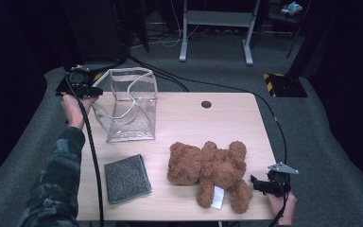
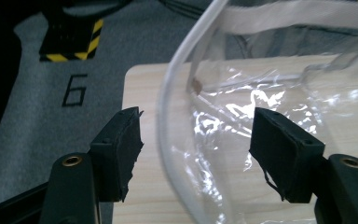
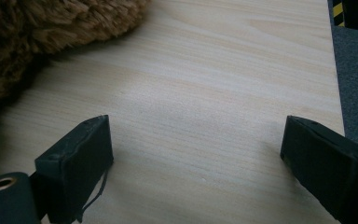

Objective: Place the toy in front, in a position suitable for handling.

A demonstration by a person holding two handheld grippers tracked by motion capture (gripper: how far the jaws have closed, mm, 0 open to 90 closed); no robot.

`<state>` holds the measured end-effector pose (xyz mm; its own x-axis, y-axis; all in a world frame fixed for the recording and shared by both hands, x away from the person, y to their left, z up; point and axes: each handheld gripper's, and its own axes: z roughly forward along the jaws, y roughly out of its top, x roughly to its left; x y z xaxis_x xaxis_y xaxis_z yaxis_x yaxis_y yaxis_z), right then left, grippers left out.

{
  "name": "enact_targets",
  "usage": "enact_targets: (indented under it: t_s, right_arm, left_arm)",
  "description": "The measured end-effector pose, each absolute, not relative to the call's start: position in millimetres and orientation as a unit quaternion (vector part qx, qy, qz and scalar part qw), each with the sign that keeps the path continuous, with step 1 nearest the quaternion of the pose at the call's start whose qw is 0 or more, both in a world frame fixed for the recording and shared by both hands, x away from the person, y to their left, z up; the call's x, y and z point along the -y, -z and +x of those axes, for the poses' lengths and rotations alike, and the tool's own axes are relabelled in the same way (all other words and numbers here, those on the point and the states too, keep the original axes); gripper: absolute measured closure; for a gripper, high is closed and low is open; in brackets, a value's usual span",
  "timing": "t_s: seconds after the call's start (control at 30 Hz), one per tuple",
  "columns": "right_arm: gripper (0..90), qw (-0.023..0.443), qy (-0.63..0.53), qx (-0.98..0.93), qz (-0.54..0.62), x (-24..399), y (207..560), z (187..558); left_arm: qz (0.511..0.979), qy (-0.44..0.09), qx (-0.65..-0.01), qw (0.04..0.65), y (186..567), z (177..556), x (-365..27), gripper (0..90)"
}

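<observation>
Right gripper [image 1: 257, 185] sits at the near right table [image 1: 227, 118] edge, jaws wide, nothing between them; bare wood under them in the right gripper view. Bear [image 1: 210, 171] lies just left of it, soft brown plush, white tag on a leg. Not touching the gripper, as far as the high view lets me judge.

Grey cloth [image 1: 126, 178], folded, near left, apart from both grippers.

Farther back on the left: clear bag [image 1: 126, 106], standing open, walls creased and slumped. Left gripper [image 1: 97, 90] at its left rim, jaws partly open. In the left gripper view the white-piped rim [image 2: 161, 140] runs between the two jaws, pads clear of it on both sides, so not gripped.

Handling, my judgement: bag is light, thin film, slick and floppy; will buckle if pinched mid-wall. Best hold is the piped rim or the white top band [image 2: 298, 16], where it is stiffest. Bear light, squashy, easy to take by a limb.
</observation>
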<state>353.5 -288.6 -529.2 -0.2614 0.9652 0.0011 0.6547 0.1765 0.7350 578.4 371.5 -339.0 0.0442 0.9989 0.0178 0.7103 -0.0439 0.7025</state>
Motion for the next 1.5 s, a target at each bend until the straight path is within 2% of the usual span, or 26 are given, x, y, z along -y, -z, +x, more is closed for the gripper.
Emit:
enact_targets:
  t_s: [0.07,0.13,0.33,0.37,0.63,1.0,1.5]
  right_arm:
    - [8.4,0.244,-0.319,-0.728,0.556,289,529,354]
    - [8.4,0.244,-0.319,-0.728,0.556,289,529,353]
    - [8.4,0.244,-0.319,-0.727,0.556,289,529,353]
    - [8.4,0.243,-0.319,-0.727,0.557,289,529,353]
    - [8.4,0.243,-0.319,-0.727,0.557,289,529,353]
    - [8.4,0.243,-0.319,-0.727,0.557,289,529,353]
    - [8.4,0.243,-0.319,-0.727,0.557,289,529,353]
  left_arm:
    - [0.671,-0.247,-0.645,0.27,347,583,-378,38.3]
    - [0.666,-0.227,-0.651,0.283,353,586,-382,47.2]
    - [0.652,-0.237,-0.659,0.291,356,587,-382,83.7]
    - [0.649,-0.243,-0.659,0.291,356,586,-382,86.7]
    - [0.62,-0.264,-0.676,0.299,359,586,-385,87.1]
    - [0.605,-0.282,-0.686,0.289,358,586,-400,87.1]
    - [0.606,-0.304,-0.685,0.266,358,585,-416,87.1]
